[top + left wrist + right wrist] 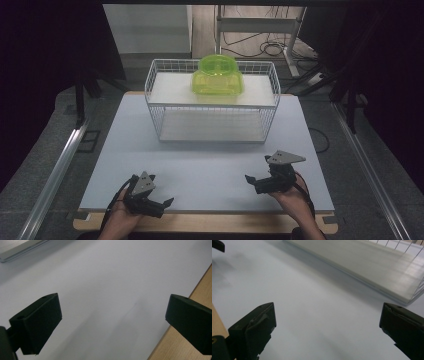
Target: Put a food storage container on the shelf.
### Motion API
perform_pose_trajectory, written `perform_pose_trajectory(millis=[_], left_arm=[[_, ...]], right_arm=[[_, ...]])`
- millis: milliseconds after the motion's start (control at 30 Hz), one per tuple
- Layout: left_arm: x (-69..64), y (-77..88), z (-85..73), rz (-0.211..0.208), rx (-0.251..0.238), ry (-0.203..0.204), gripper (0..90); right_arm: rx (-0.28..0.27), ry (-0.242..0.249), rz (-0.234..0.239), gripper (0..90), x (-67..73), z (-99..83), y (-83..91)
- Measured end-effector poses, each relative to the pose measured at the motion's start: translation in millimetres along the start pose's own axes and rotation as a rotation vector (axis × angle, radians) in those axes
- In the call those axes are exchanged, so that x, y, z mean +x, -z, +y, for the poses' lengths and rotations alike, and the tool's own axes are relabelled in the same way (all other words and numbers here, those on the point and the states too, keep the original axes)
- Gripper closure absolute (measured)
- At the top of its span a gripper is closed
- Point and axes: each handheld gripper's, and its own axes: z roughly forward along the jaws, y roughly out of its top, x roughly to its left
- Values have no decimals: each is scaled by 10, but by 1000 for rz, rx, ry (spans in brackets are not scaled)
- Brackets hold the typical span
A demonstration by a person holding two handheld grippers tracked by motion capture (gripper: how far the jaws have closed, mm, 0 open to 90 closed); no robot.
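Wide pale desk [200, 165], wooden edge showing along the near side, dark floor and curtains around it. At the far middle of the desk, a white wire basket [212, 102] with two levels: a lower white board near the desk surface and an upper white shelf. On that upper shelf, right of centre toward the back, a translucent lime-green box [218, 76], lid on, upright, standing inside the wire rim. Well apart from the basket, at the near edge, two hands. Left tool [162, 205] low at the near-left corner, held in the left hand [120, 220], jaws spread wide and pointing right along the desk edge, nothing between them; in the left gripper view, left tool [112, 322] over bare desk surface with the wooden edge at the right. Right tool [252, 182] at the near right, held in the right hand [295, 200], jaws likewise spread wide, empty, pointing left; in the right gripper view, right tool [327, 330] over bare desk, basket [372, 267] with its lower board ahead at upper right. Both tools apart from each other and from the box.
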Motion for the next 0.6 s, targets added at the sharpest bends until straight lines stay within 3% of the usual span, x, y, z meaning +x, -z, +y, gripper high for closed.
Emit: perform_pose_trajectory(millis=[300,600], left_arm=[[-19,-14,-5,17,21,-38,3],[-16,-10,-6,30,19,-42,3]], right_arm=[[45,10,5,12,87,-201,-132],[113,24,1,13,97,-281,-246]])
